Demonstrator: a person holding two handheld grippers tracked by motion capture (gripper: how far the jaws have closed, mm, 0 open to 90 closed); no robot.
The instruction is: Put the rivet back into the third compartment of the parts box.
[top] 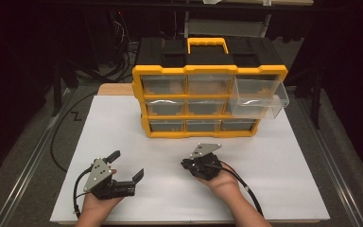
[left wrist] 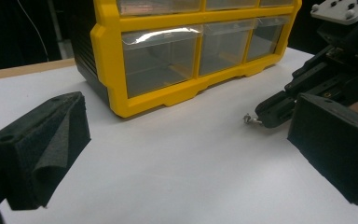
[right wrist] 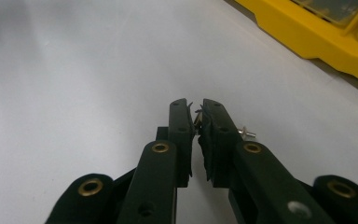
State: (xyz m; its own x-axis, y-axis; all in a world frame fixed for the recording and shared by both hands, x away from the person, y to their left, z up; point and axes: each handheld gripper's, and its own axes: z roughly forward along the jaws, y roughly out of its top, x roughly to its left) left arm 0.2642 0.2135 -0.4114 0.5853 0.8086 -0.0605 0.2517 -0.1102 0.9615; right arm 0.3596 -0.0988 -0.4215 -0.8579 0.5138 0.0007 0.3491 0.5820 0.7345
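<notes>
A yellow and black organiser [top: 162, 71] with rows of clear drawers stands at the back of the white sheet; its yellow frame [left wrist: 106, 60] shows close up, and a corner [right wrist: 303, 37] too. The top right drawer [top: 259, 98] is pulled out. My left gripper [top: 127, 164] rests at the front left, jaws wide open and empty [left wrist: 186, 140]. My right gripper [top: 184, 164] lies front centre, pointing left, its tips [right wrist: 195, 105] closed to a narrow slit. A tiny silver screw [right wrist: 247, 133] lies on the sheet beside its right jaw, seen at the gripper's tip [left wrist: 248, 120].
The white sheet [top: 274, 165] covers a wooden table top whose edge shows at the back left [top: 116, 89]. Black cables [top: 61, 137] run along the floor to the left. Metal rails [top: 333, 165] flank the table on both sides.
</notes>
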